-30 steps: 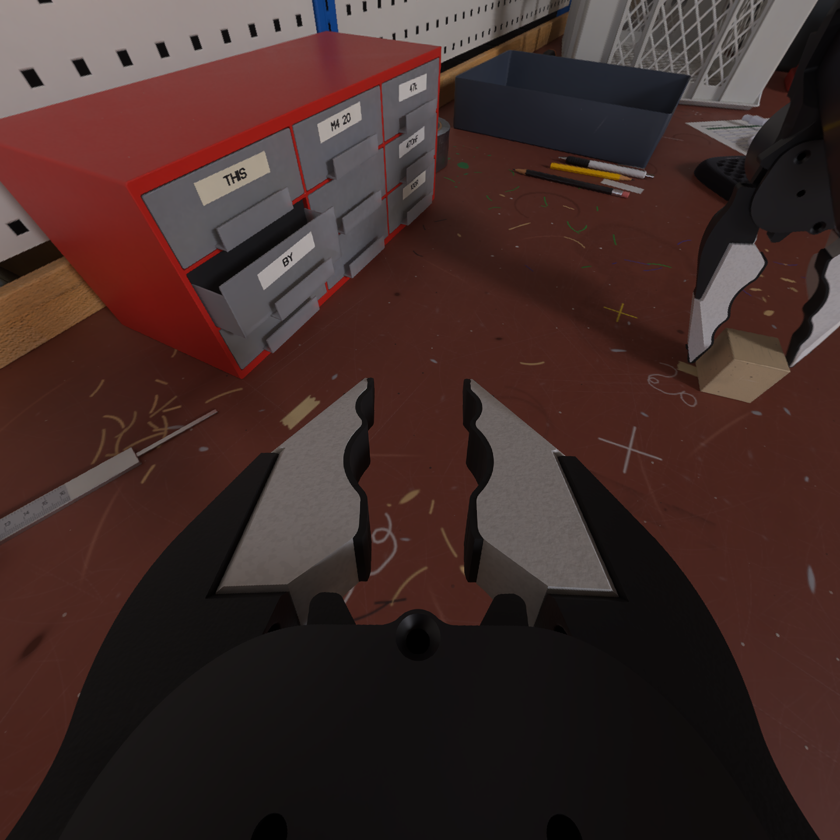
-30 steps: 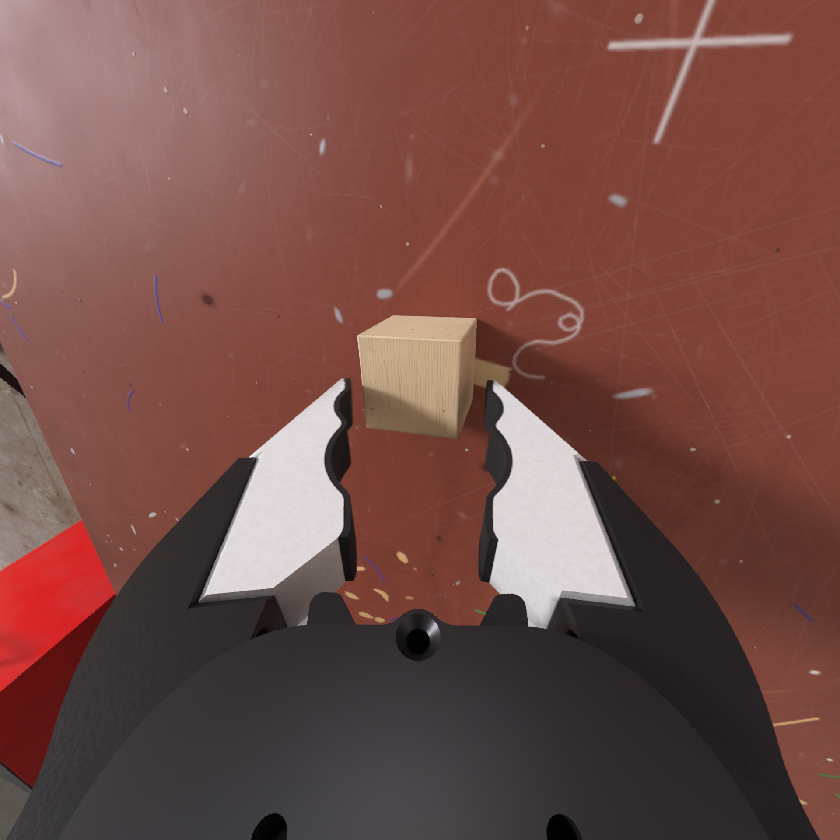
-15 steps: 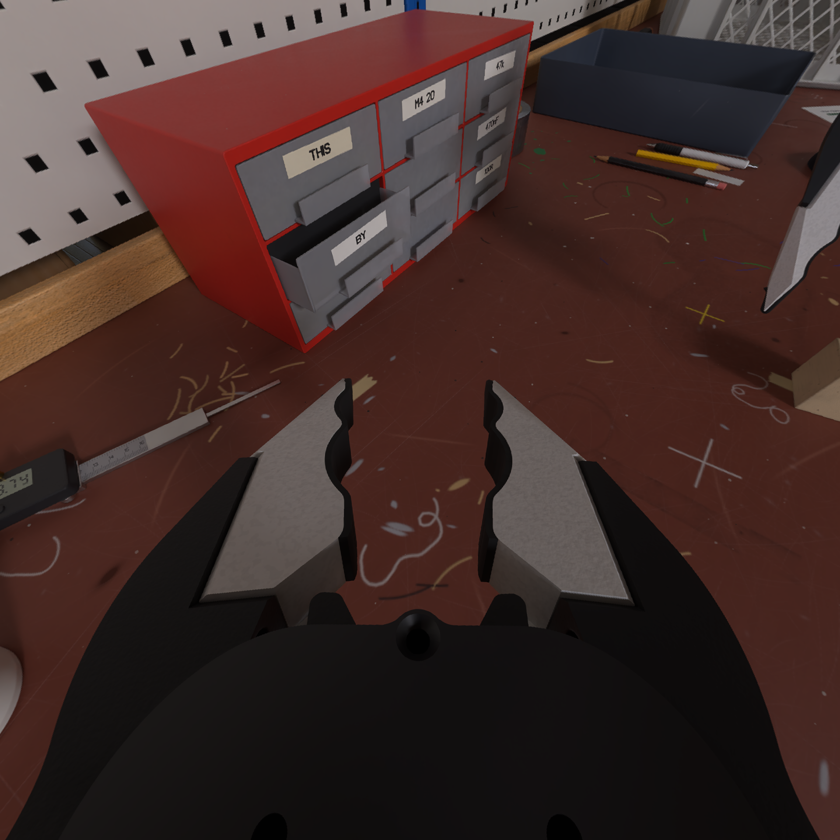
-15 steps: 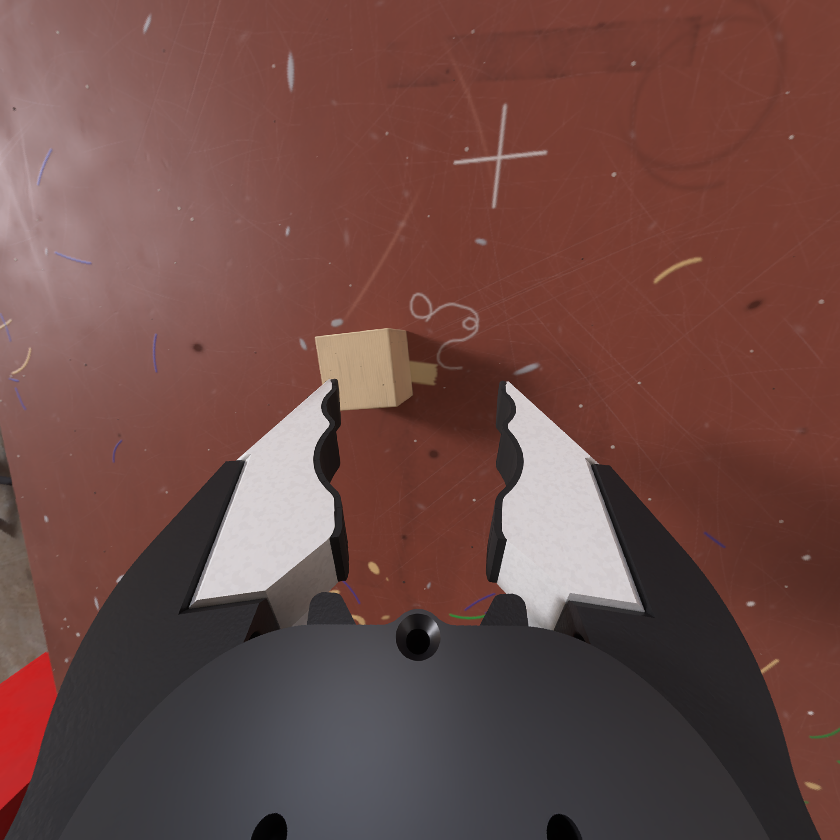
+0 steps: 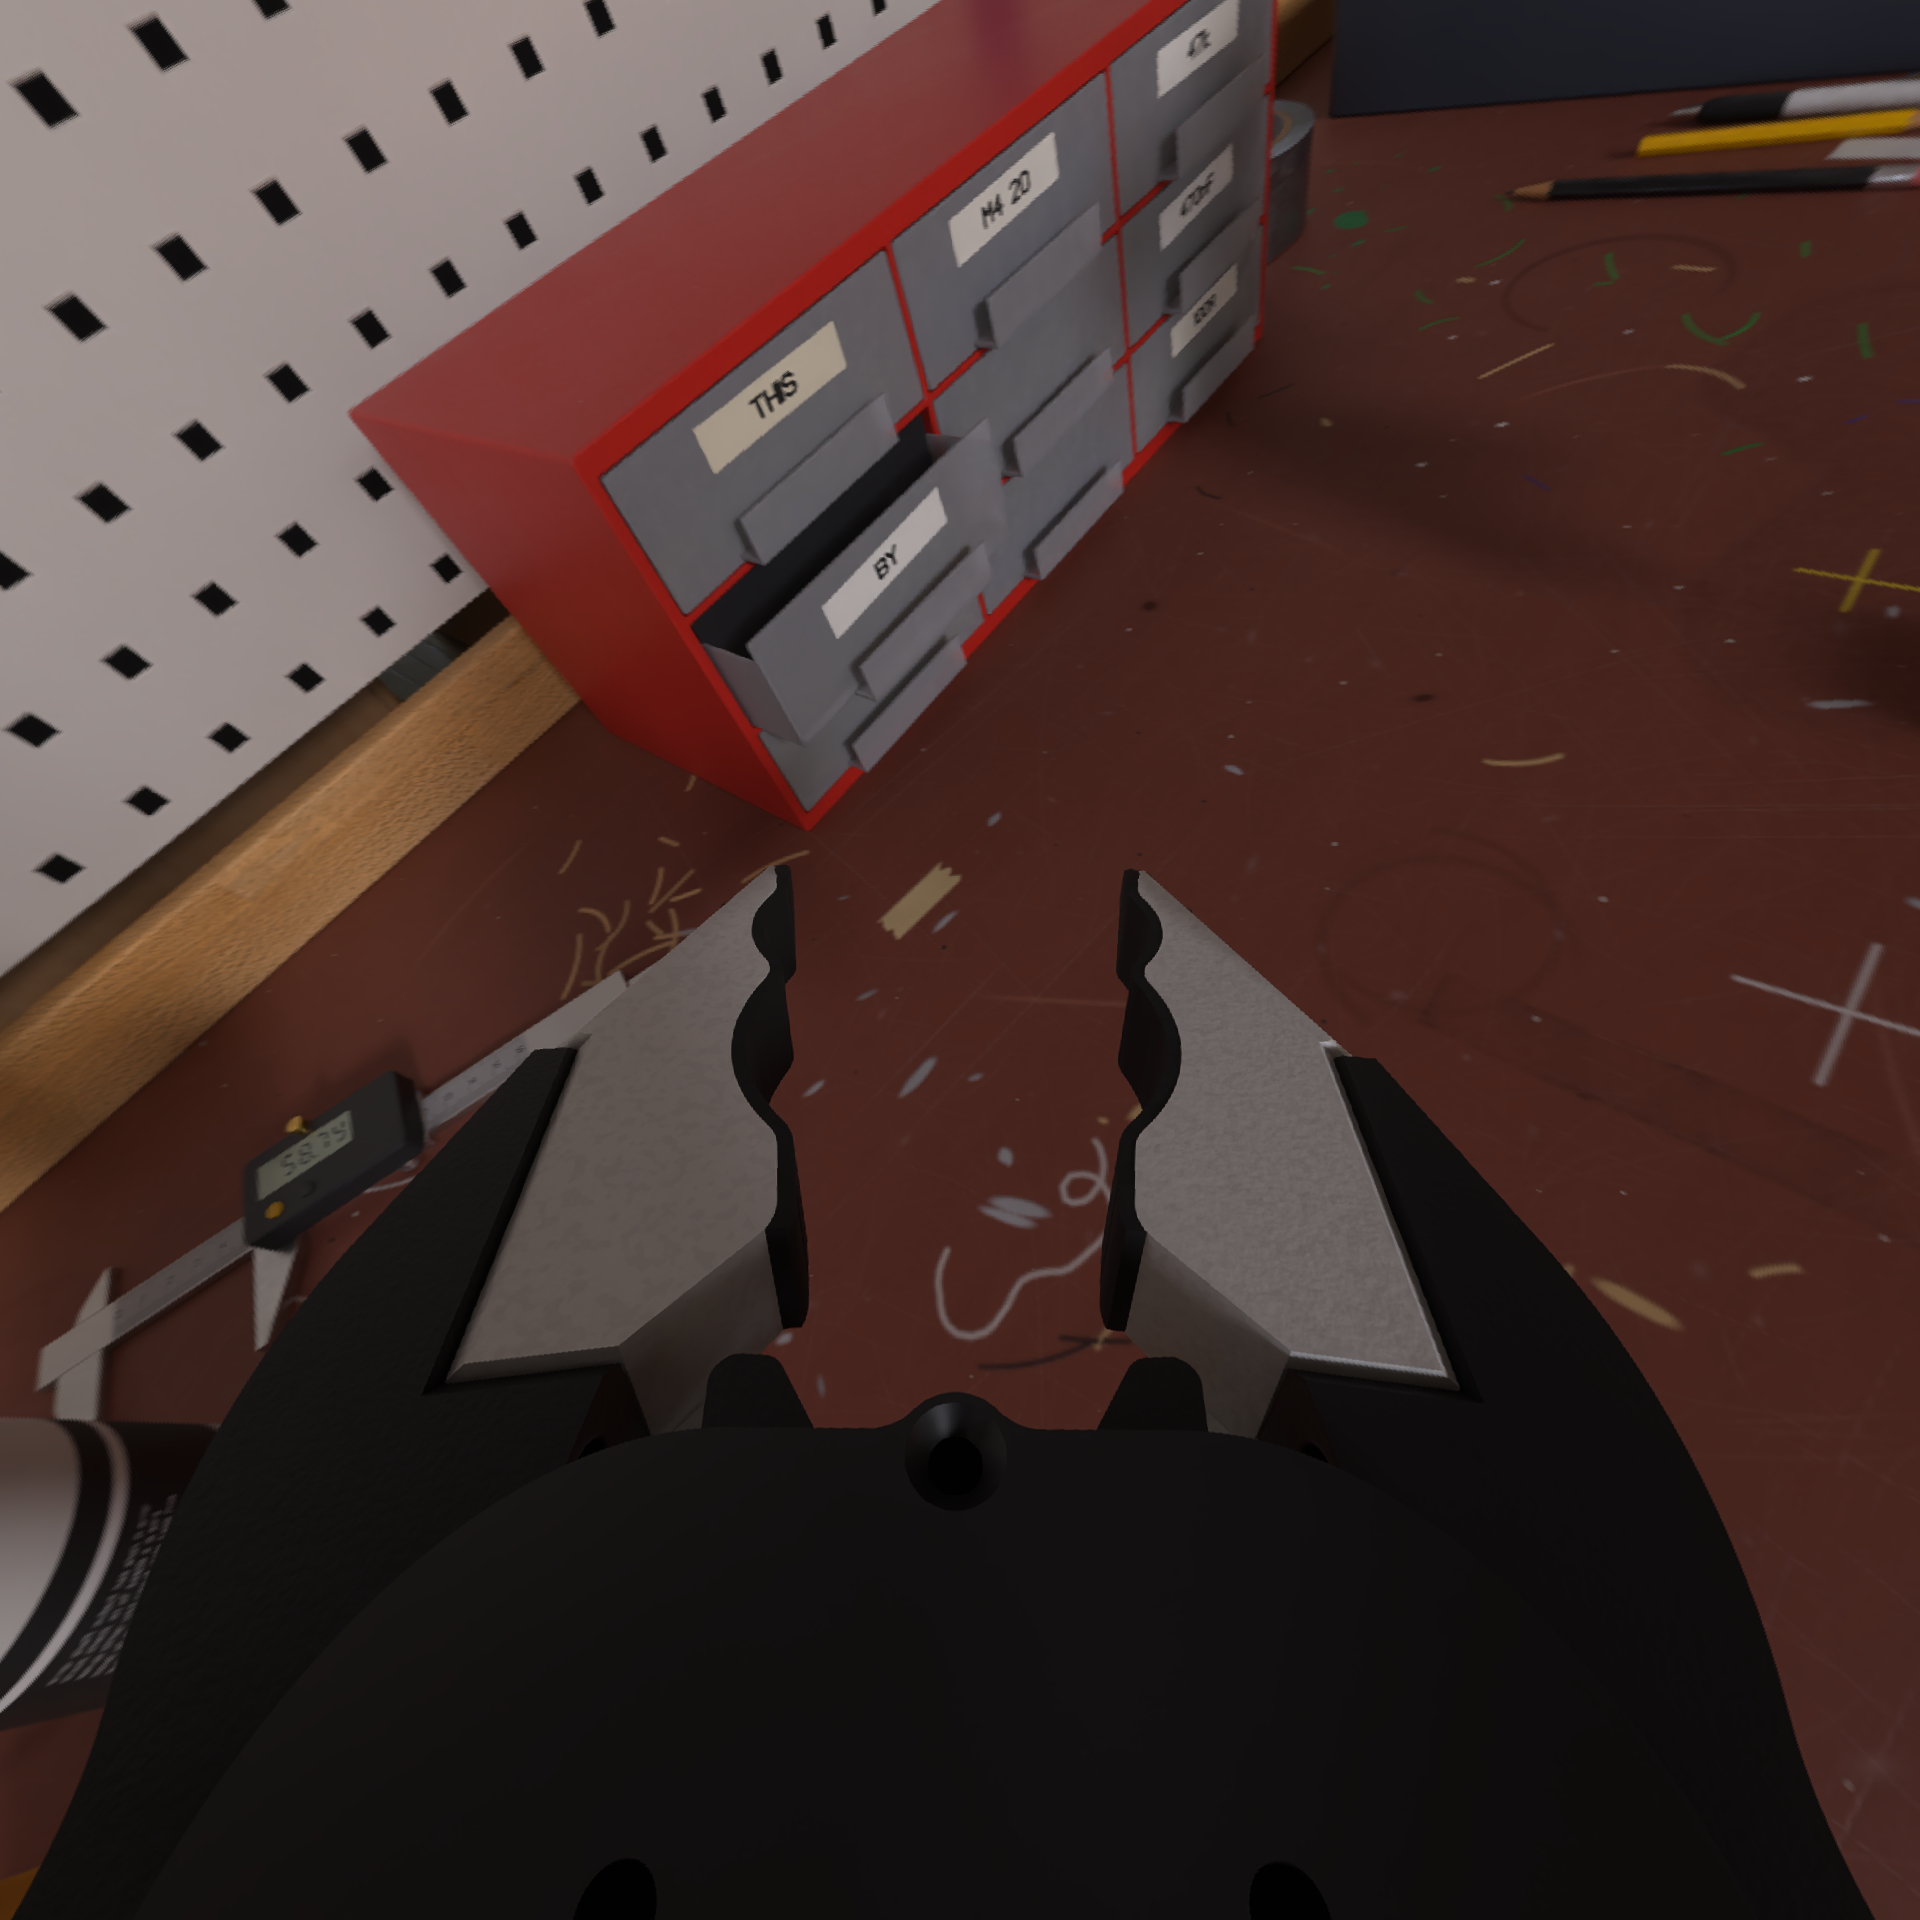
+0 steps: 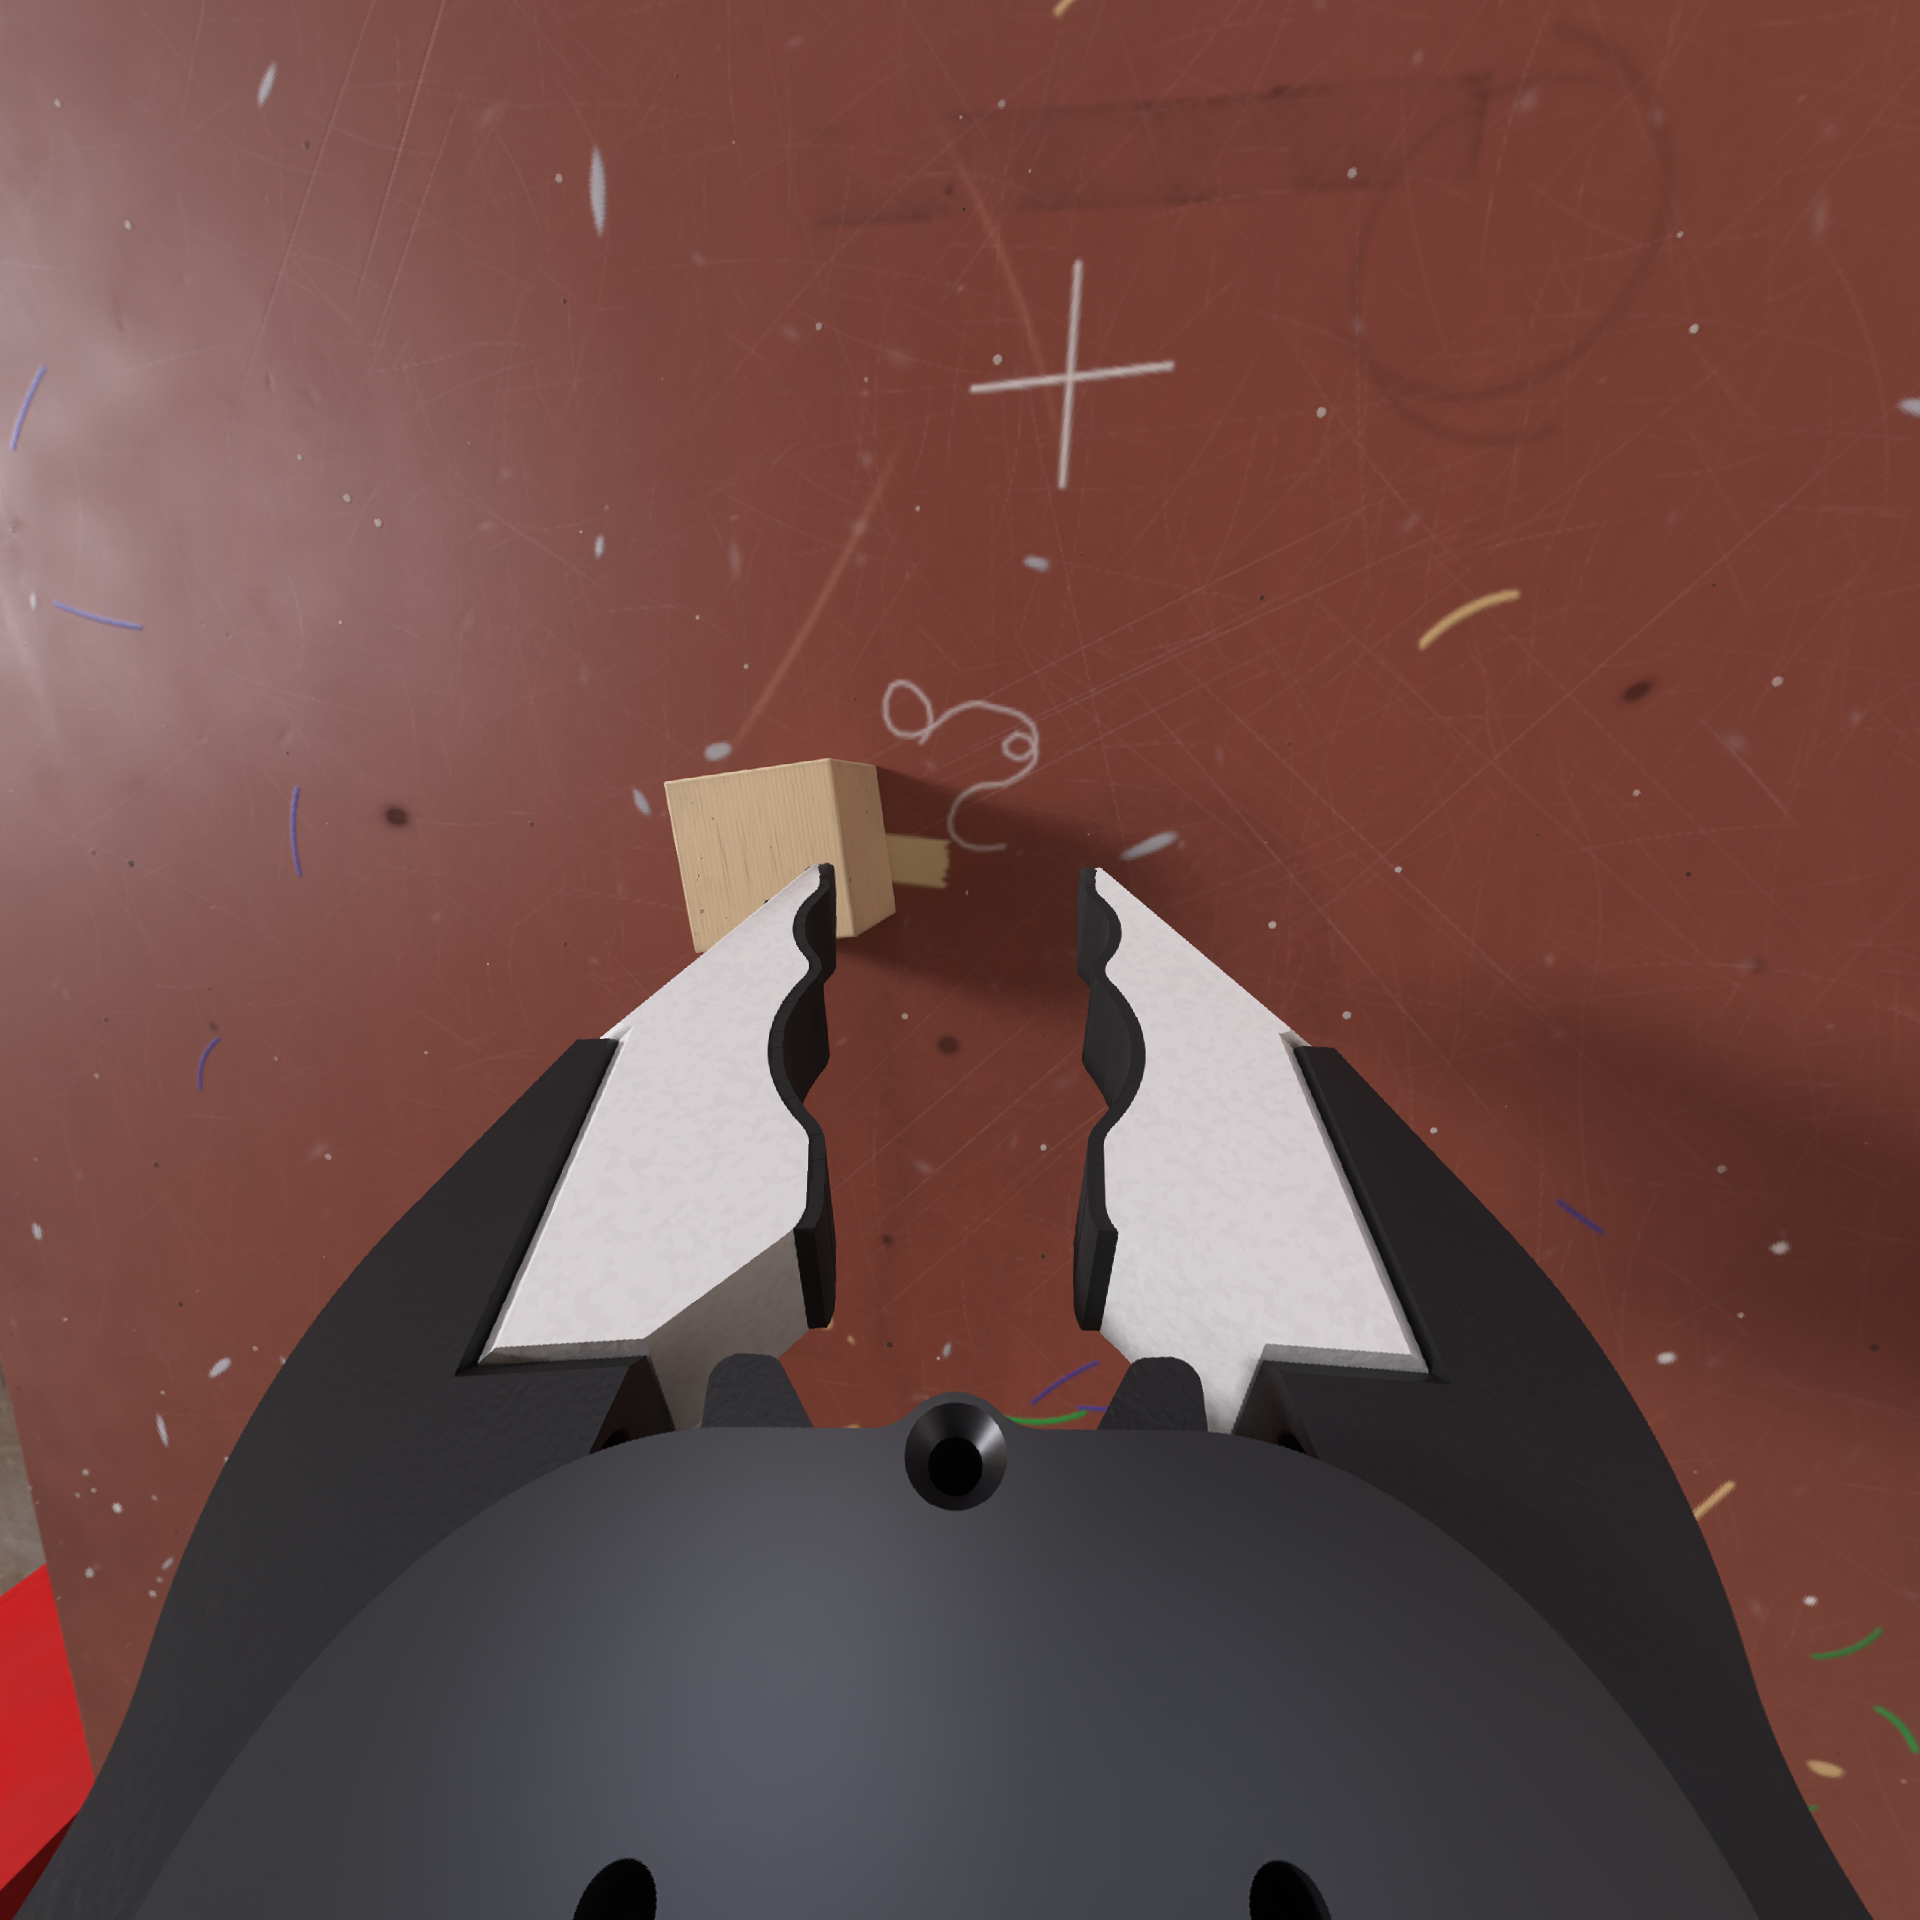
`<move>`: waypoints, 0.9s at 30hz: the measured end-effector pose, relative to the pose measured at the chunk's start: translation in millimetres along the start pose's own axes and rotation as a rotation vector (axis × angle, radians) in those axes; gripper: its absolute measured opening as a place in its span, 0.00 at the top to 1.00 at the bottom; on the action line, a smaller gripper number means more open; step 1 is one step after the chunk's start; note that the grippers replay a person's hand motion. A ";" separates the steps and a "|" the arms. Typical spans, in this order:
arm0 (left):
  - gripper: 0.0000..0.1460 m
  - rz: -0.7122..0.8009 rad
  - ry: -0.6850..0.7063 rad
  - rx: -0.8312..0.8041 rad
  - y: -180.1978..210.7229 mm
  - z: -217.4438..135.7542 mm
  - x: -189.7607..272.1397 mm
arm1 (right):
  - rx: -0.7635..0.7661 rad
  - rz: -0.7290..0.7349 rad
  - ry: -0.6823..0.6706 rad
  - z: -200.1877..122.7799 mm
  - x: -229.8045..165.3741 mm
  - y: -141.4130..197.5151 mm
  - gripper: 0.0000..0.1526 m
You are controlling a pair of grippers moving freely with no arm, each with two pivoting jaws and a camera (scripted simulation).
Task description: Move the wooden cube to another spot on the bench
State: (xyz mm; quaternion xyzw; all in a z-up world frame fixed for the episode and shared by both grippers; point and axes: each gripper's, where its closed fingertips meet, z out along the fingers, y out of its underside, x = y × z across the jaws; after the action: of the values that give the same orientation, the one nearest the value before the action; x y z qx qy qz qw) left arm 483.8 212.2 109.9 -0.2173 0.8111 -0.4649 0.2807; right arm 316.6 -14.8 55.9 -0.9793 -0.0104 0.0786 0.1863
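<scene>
Your right gripper [image 6: 956,883] is hanging above the bench [image 6: 1455,935] with its jaws apart and nothing between them. The cube [image 6: 769,842] is sitting on the bench just left of centre frame, partly behind the left fingertip, beside a chalk squiggle [image 6: 966,758]. Whether it is already moved, you cannot tell. Your left gripper [image 5: 951,894] is idling, also spread and empty, facing the red drawer cabinet [image 5: 831,416].

right gripper [image 6: 956,873] lifted off wooden cube [image 6: 774,847] | jaws narrowed slightly
</scene>
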 end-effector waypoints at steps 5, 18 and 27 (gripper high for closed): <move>0.56 0.065 0.006 -0.006 -5.2 2.9 5.2 | 0.003 -0.005 0.007 -0.5 0.0 -1.5 0.70; 0.53 0.110 0.013 -0.033 0.8 6.5 13.4 | 0.081 0.053 0.181 -22.6 31.6 -6.2 0.68; 0.54 0.069 -0.002 -0.017 1.4 2.2 3.3 | 0.265 0.248 0.504 -77.3 93.8 6.8 0.67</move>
State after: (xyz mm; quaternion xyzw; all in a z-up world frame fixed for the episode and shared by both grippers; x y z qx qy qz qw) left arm 482.6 209.4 106.9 -0.1919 0.8216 -0.4479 0.2957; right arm 421.3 -44.6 110.3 -0.9289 0.1659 -0.1439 0.2983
